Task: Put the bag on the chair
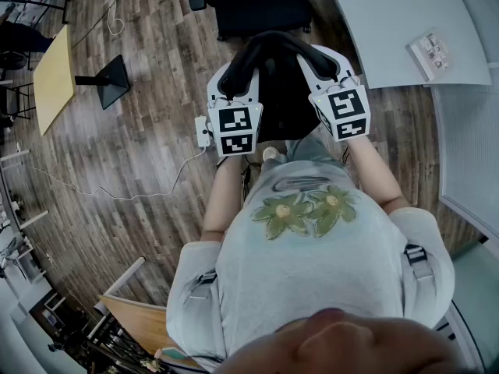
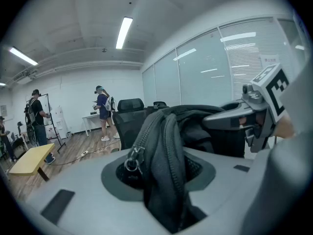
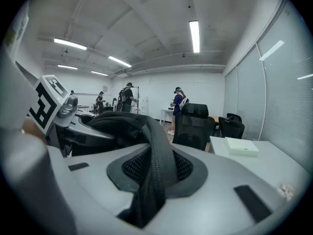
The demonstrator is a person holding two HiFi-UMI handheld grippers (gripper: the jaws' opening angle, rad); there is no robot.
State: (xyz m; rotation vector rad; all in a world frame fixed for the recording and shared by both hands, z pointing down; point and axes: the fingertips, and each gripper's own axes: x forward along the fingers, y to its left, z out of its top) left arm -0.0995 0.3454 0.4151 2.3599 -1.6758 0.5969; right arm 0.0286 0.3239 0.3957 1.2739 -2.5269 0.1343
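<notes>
Just short of the chair (image 1: 261, 6), left gripper (image 1: 236, 75) and right gripper (image 1: 326, 65) are each pinching the black bag (image 1: 279, 100), holding it up between them.

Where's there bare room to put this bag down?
The chair straight ahead of the bag looks bare. The white table on the right is free apart from a box near its edge. Left, the floor is cluttered: cable, stand, yellow table.
</notes>
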